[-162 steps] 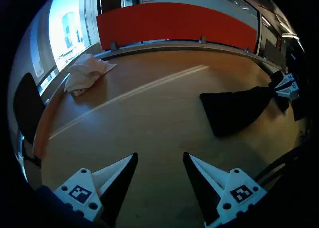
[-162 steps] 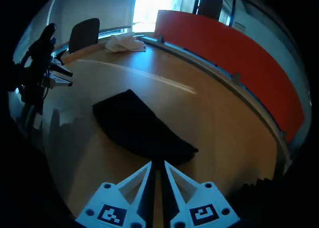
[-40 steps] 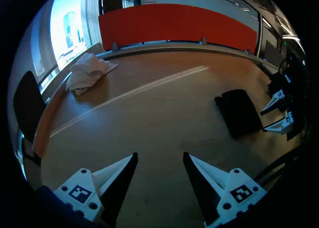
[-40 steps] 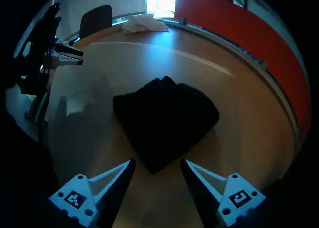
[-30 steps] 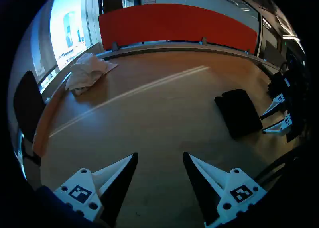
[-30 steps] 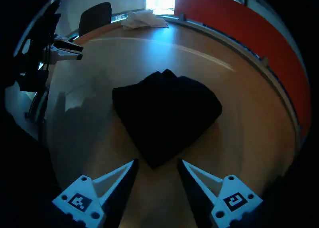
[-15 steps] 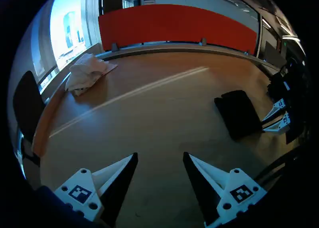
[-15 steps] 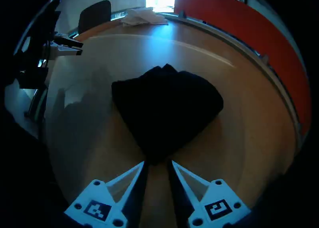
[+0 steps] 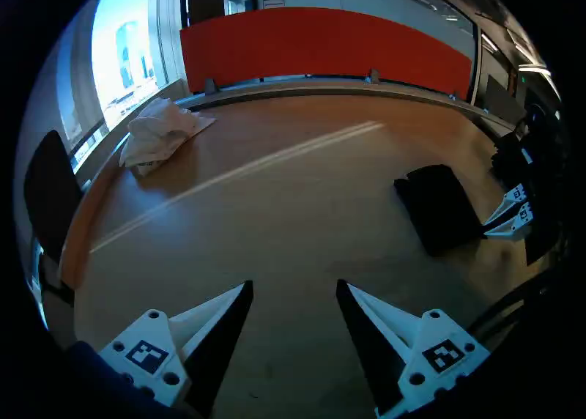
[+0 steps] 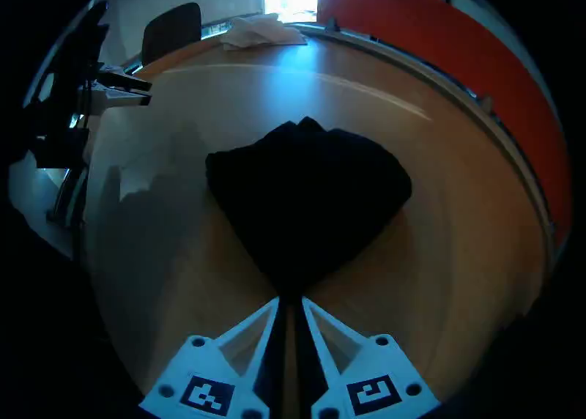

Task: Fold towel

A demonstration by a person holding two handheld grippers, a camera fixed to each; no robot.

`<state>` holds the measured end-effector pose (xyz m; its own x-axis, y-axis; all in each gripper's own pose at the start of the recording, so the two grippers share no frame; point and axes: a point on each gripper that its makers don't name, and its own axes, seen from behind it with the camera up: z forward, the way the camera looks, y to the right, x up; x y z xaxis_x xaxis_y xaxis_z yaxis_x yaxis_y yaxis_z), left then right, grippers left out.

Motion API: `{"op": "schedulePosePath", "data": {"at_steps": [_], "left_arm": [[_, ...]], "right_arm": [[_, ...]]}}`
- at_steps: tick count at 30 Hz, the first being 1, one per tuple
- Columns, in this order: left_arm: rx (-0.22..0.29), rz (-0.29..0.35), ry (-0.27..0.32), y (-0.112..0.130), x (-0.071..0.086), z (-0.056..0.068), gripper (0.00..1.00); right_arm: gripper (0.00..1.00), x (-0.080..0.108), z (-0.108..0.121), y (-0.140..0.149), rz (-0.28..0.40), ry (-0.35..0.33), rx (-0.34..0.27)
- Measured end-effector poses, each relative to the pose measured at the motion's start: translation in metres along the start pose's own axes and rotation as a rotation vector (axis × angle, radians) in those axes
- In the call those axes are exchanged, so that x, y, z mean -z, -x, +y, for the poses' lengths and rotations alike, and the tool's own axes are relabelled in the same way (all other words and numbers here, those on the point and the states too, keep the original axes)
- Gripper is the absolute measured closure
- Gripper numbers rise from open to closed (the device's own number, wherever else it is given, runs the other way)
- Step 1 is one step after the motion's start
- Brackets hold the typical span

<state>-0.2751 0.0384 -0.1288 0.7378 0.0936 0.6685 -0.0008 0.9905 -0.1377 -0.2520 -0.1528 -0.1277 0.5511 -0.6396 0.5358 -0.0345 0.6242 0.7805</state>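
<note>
Right gripper (image 10: pixel 291 302): fingers drawn nearly together, clamped on the near corner of the black towel (image 10: pixel 308 199)

Towel lies folded into a compact, roughly wedge-shaped pile on the wooden table (image 10: pixel 454 221), widening away from the pinched corner

Left gripper (image 9: pixel 293 283): fingers wide apart, holding nothing, low over bare table (image 9: pixel 293 199), well apart from the towel (image 9: pixel 438 208)

Left gripper view also shows the right gripper (image 9: pixel 489 227) at the towel's edge, far right

White cloth (image 9: pixel 157 130) crumpled at the table's far left corner, near the window; red partition (image 9: pixel 322 42) runs along the far edge; office chair (image 9: pixel 47 195) beside the table, left
</note>
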Motion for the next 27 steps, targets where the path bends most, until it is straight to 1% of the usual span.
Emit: {"op": "schedulePosePath", "data": {"at_steps": [6, 11, 14, 19, 27], "left_arm": [[0.002, -0.002, 0.001, 0.001, 0.0, 0.0, 0.16], [-0.001, -0.002, 0.003, 0.001, 0.0, 0.001, 0.16], [-0.002, -0.001, 0.004, 0.0, 0.0, 0.001, 0.16], [-0.001, 0.004, 0.005, -0.003, 0.001, 0.001, 0.16], [-0.004, 0.023, 0.01, -0.013, 0.001, 0.003, 0.16]], "right_arm": [[0.95, 0.001, 0.0, -0.002, 0.016, -0.002, -0.01], [0.95, 0.005, 0.003, -0.005, 0.026, 0.009, -0.001], [0.95, 0.01, 0.005, -0.011, 0.041, 0.017, 0.005], [0.95, 0.02, 0.012, -0.031, 0.086, 0.042, 0.015], [0.95, 0.045, 0.026, -0.076, 0.179, 0.085, 0.043]]}}
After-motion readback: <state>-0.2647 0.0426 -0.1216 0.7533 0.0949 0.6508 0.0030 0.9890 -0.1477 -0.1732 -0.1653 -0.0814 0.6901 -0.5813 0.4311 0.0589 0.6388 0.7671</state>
